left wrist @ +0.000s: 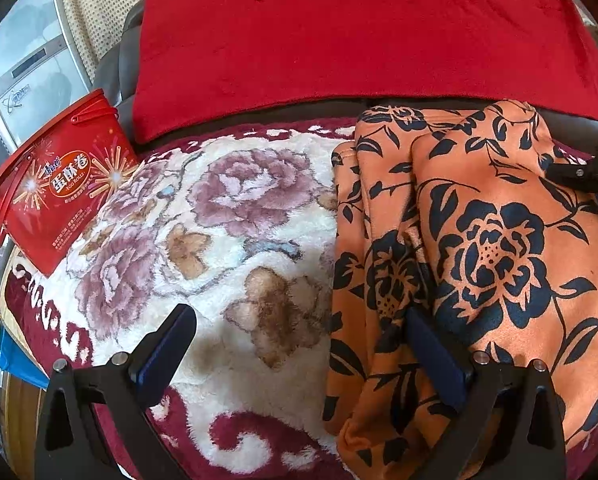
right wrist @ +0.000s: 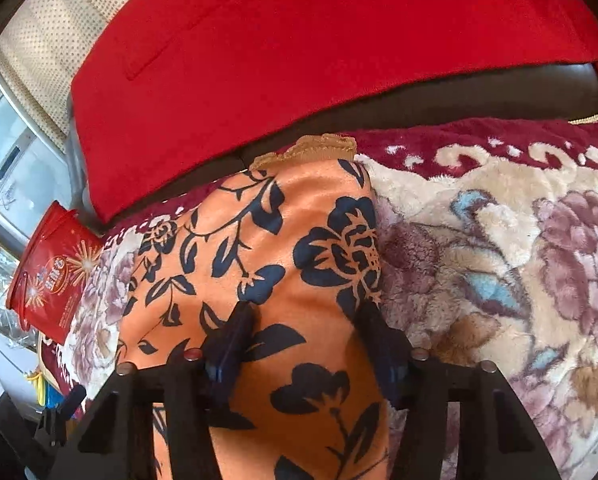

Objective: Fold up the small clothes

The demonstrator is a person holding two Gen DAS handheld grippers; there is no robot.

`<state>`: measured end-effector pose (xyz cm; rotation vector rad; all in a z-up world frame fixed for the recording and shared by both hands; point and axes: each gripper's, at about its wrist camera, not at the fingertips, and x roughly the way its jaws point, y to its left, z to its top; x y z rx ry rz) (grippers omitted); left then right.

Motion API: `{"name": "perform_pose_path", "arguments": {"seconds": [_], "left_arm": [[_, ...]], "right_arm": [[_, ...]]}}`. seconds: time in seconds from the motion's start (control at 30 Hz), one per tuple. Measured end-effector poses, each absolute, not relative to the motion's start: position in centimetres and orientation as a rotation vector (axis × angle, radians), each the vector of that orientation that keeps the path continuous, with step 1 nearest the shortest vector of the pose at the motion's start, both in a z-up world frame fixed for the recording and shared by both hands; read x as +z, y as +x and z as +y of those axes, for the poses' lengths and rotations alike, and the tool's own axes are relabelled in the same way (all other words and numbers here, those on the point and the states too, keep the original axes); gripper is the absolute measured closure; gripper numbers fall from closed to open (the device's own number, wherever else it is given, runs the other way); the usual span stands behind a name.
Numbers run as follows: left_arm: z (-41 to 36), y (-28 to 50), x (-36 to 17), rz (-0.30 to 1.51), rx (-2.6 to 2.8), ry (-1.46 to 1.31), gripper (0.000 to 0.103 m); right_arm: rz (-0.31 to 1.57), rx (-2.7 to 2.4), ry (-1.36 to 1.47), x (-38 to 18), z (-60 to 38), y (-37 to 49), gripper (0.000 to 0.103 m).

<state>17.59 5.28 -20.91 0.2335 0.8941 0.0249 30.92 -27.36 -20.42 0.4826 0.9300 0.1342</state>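
A plush floral blanket [left wrist: 235, 240] covered the seat, with a big red cloth [left wrist: 339, 40] draped over the backrest behind it. On the blanket lay the orange garment [left wrist: 479, 240], printed with dark flowers, bunched into long soft folds, its frilled hem [right wrist: 319, 151] pointing toward the backrest.

It looked light, thin and limp, with a slight sheen that suggested it would slide on itself. I judged it would sag from any single pinch, so a hold near an edge or corner, one on each side, seemed the safest way to carry a fold over.

At the far left edge of the blanket stood a red egg-roll tub [left wrist: 59, 184] with a thin handle. Its lid seemed to be on, and I could not tell what it held.

The left gripper [left wrist: 299, 344] was spread wide, one finger over bare blanket and the other at the garment's left folds, clamping nothing. The right gripper [right wrist: 303, 336] sat parted over the cloth, with fabric between its fingers; they straddled it and did not appear to pinch it.
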Motion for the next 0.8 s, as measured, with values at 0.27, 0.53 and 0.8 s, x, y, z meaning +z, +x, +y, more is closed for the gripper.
{"name": "perform_pose_path", "arguments": {"seconds": [0.27, 0.53, 0.8], "left_arm": [[5.4, 17.7, -21.0, 0.897, 0.025, 0.223, 0.000], [5.4, 17.7, -21.1, 0.898, 0.026, 0.214, 0.000], [5.4, 17.7, -21.2, 0.899, 0.024, 0.210, 0.000]], "right_arm": [[0.843, 0.178, 0.495, -17.4, -27.9, 25.6, 0.037], [0.896, 0.183, 0.365, -19.5, -25.8, 21.8, 0.035], [0.926, 0.186, 0.468, -20.2, -27.7, 22.0, 0.031]]}}
